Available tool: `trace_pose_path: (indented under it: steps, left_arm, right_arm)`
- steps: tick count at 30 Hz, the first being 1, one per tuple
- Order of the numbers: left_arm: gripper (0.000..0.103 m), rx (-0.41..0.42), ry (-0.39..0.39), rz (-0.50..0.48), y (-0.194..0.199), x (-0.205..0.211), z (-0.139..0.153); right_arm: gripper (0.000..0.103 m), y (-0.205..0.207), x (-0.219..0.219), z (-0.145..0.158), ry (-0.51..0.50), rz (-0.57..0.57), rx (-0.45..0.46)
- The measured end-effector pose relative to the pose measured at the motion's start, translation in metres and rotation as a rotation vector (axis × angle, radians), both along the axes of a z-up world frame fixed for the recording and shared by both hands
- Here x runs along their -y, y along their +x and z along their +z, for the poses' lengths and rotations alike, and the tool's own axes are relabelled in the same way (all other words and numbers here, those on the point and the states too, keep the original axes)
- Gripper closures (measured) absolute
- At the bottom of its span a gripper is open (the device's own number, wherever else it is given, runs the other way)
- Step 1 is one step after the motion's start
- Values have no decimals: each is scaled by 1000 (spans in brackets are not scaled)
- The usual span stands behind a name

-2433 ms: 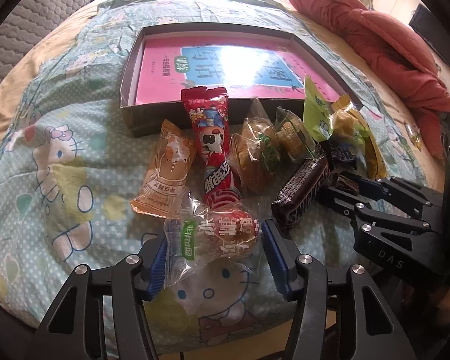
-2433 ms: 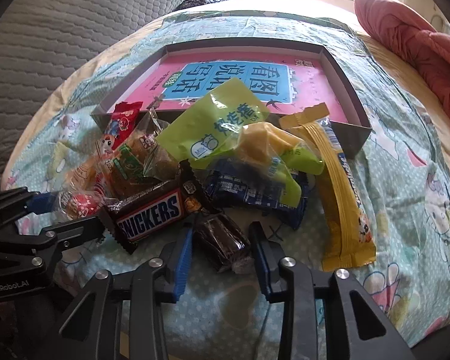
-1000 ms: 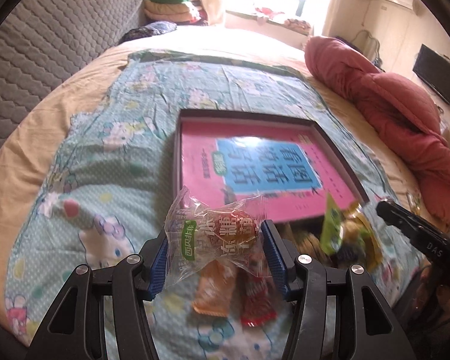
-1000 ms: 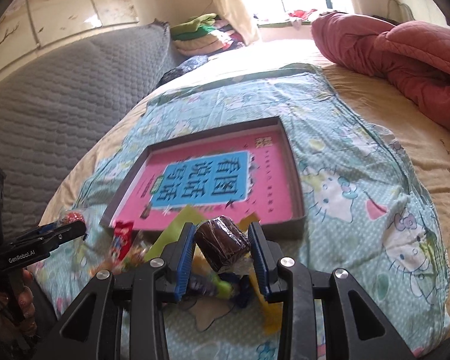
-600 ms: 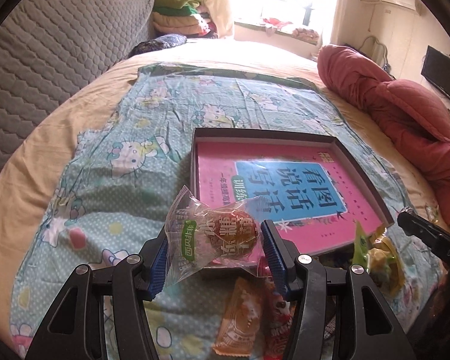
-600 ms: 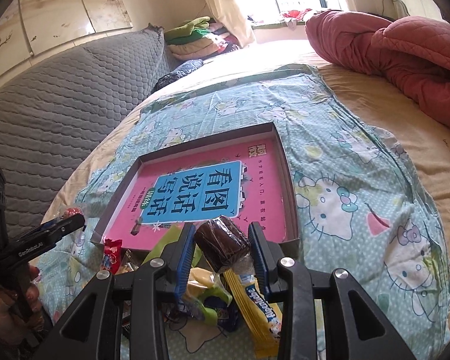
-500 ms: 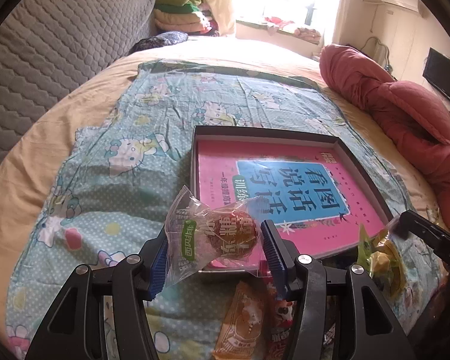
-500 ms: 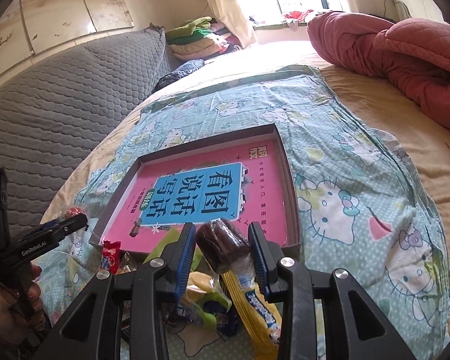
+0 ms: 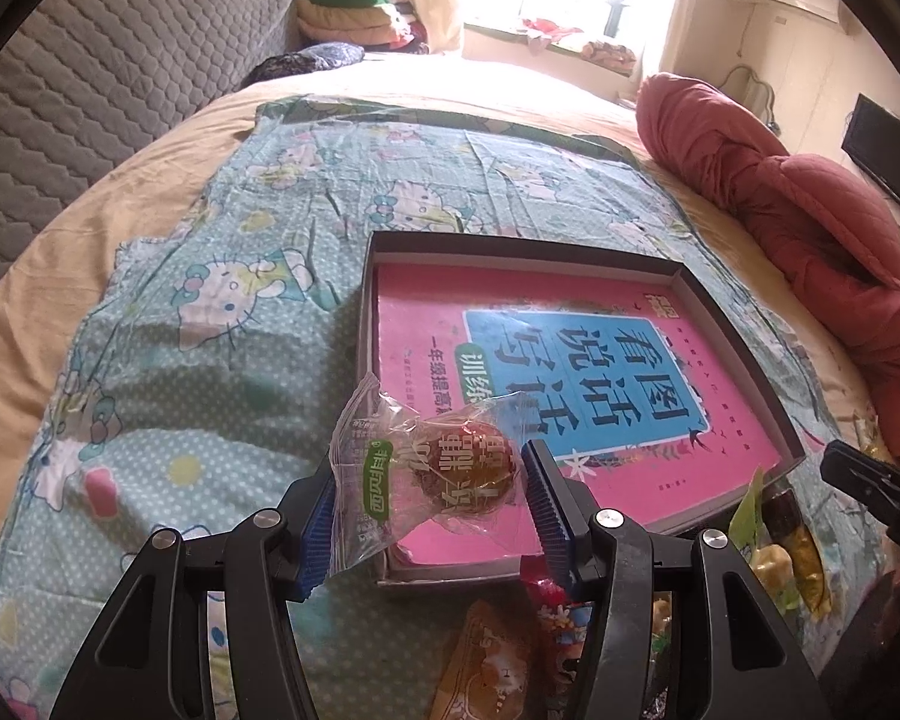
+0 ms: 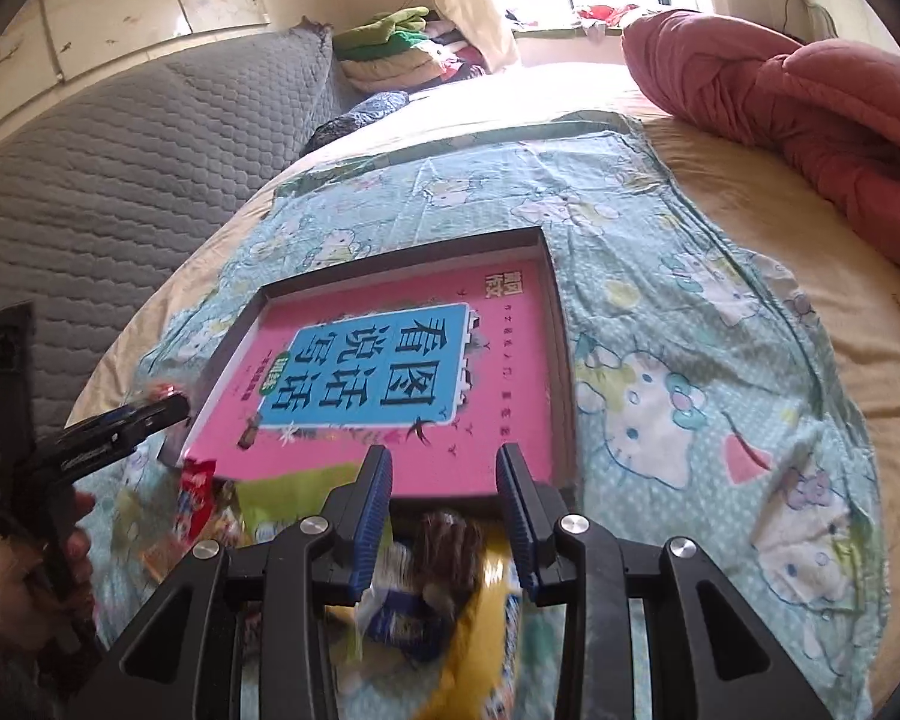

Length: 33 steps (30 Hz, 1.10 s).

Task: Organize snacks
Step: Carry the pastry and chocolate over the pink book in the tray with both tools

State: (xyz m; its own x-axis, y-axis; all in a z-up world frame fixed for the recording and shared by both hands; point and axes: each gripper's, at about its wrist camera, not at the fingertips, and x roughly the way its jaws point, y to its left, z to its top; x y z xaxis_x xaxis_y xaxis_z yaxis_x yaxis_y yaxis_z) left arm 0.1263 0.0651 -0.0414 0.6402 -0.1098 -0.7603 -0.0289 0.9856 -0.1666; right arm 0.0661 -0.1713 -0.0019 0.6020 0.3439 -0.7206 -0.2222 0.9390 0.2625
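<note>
Left wrist view: the left hand-held gripper (image 9: 429, 501) is clamped on a clear crinkly plastic packet holding a round reddish-brown snack (image 9: 432, 471), held above the near left corner of the shallow dark cardboard tray (image 9: 369, 324) that has a pink and blue book cover (image 9: 570, 360) lying flat inside it. That packet looks light and soft; its film is probably slippery, so the hold is best kept across the firm round middle, not the loose sealed ends.

Right wrist view: the right hand-held gripper (image 10: 444, 483) has its jaws apart with nothing between them. A dark brown wrapped sweet (image 10: 450, 546) shows blurred below them, lower centre of the frame, over the heap of loose wrappers (image 10: 240, 510) on the Hello Kitty patterned cloth (image 10: 660, 372); whether it is falling or resting I cannot tell.

The tray walls are low, so little lift should clear them. Its floor is broad and open toward the upper part of both frames; the heap crowds only its near edge. The bed gives softly, so the tray may tip if pressed.
</note>
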Motion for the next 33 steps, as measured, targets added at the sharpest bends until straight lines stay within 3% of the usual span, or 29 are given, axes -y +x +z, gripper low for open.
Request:
trace_pose_path:
  steps: [8, 21, 27, 33]
  left_arm:
    - [45, -2, -3, -27, 0, 3, -1]
    - [45, -3, -13, -30, 5, 3, -2]
    - [45, -7, -20, -23, 10, 1, -4]
    - [45, 5, -23, -22, 16, 0, -2]
  right_arm:
    - [66, 1, 7, -20, 16, -1, -122]
    - [66, 7, -14, -39, -64, 48, -159]
    - [69, 6, -11, -37, -33, 55, -142]
    - [74, -1, -7, -14, 33, 65, -45]
